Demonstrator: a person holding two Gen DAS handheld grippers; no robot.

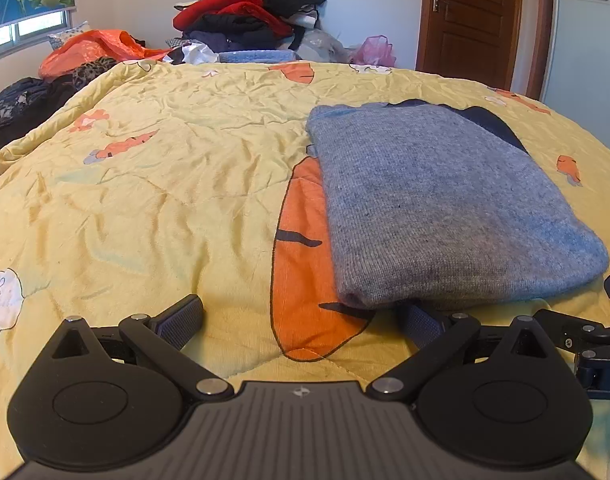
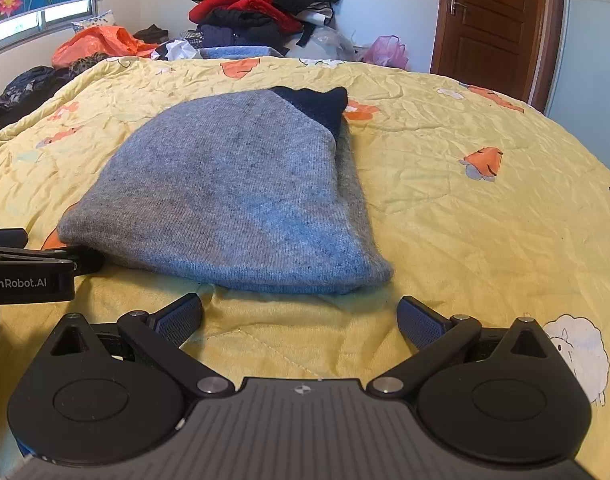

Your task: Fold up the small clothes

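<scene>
A grey knitted sweater [image 1: 441,200] with a dark navy part at its far end lies folded flat on the yellow quilt [image 1: 165,184]. It also shows in the right wrist view [image 2: 241,192]. My left gripper [image 1: 301,320] is open and empty, just short of the sweater's near left corner; its right finger sits under the sweater's edge. My right gripper [image 2: 301,318] is open and empty, just short of the sweater's near right edge. The left gripper's body [image 2: 29,268] shows at the left of the right wrist view.
A pile of red, black and dark clothes [image 1: 249,12] stands at the far end of the bed. An orange bag [image 1: 97,48] and dark garments [image 1: 21,100] lie at the far left. A brown door [image 1: 469,20] is at the back right.
</scene>
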